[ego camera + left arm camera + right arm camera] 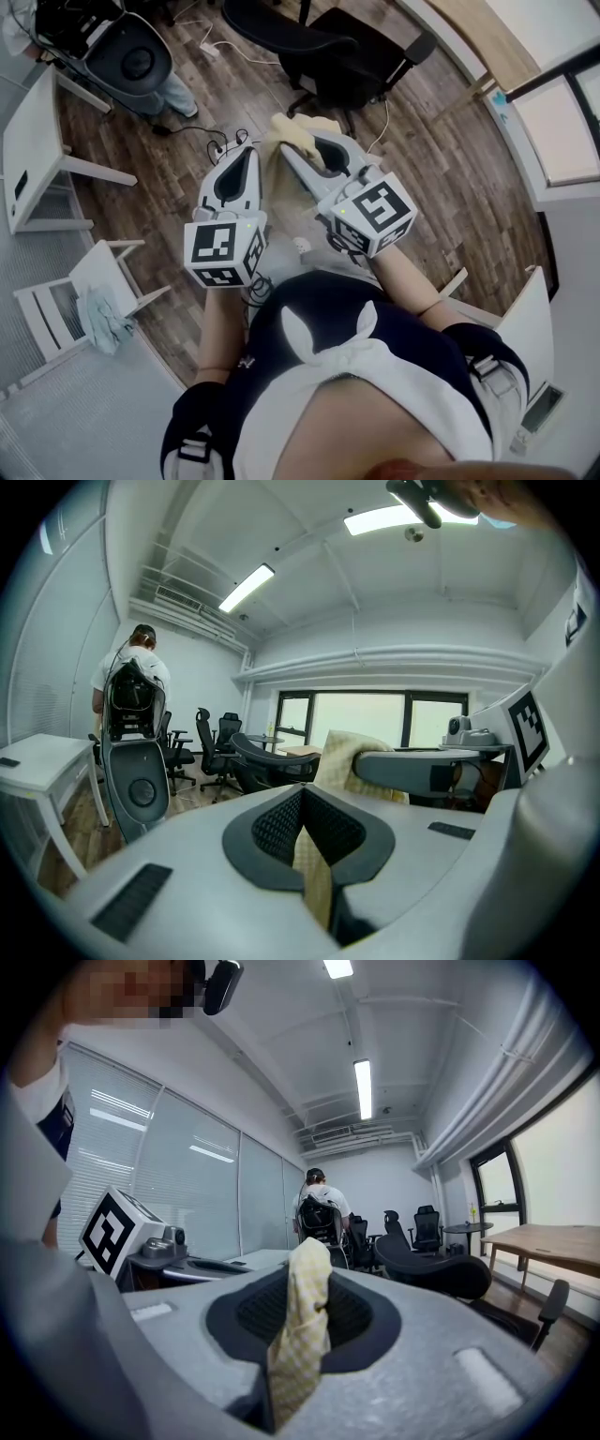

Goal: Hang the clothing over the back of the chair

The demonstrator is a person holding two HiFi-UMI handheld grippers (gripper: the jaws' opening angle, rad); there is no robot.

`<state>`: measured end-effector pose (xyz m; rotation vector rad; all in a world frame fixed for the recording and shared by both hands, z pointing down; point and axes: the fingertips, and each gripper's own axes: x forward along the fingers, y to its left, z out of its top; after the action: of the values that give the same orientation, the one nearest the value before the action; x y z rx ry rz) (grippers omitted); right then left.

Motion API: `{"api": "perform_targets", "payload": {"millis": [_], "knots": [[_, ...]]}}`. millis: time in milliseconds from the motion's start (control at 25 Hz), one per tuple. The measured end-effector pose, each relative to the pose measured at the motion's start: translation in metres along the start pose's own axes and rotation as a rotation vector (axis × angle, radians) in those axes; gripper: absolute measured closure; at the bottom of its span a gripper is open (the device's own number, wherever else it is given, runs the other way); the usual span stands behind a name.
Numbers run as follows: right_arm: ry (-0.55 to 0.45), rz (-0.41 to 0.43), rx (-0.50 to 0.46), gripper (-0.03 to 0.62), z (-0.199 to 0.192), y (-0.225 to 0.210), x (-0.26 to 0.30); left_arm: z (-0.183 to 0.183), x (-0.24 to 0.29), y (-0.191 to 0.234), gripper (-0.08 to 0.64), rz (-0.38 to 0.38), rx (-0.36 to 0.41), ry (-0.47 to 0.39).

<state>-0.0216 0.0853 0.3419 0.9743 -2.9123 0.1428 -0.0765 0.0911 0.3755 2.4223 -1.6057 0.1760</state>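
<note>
A pale yellow checked piece of clothing [292, 141] is held up between my two grippers above the wooden floor. My left gripper [253, 155] is shut on one part of it, and the cloth [315, 878] shows pinched between its jaws. My right gripper [298, 157] is shut on another part, with a fold of cloth [300, 1326] sticking up between its jaws. The black office chair [349, 54] stands just beyond the clothing, its back [433, 1274] facing me. Both grippers point roughly level towards it and are apart from it.
A white table [28, 141] stands at the left. A white chair [66, 300] nearer me carries a blue-green cloth [101, 323]. A person [136, 672] stands at the far left beside other office chairs. Cables [217, 142] lie on the floor. A wooden table [553, 1241] is at the right.
</note>
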Motion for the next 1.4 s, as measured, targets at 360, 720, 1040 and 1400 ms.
{"api": "perform_targets", "payload": {"millis": [360,720,1040,1400], "knots": [[0.000,-0.002,0.019,0.515,-0.003,-0.010,0.011,-0.004,0.007,0.007,0.554,0.004,-0.002,0.020],[0.015,0.009,0.040,0.515,-0.004,-0.023,0.045,0.003,0.029,0.036,0.554,0.019,0.002,0.039],[0.019,0.001,0.038,0.515,0.004,-0.038,0.086,0.011,0.045,0.068,0.554,0.021,0.000,0.049],[0.019,0.009,0.022,0.515,0.023,-0.049,0.130,0.026,0.069,0.103,0.554,0.011,-0.004,0.041]]}}
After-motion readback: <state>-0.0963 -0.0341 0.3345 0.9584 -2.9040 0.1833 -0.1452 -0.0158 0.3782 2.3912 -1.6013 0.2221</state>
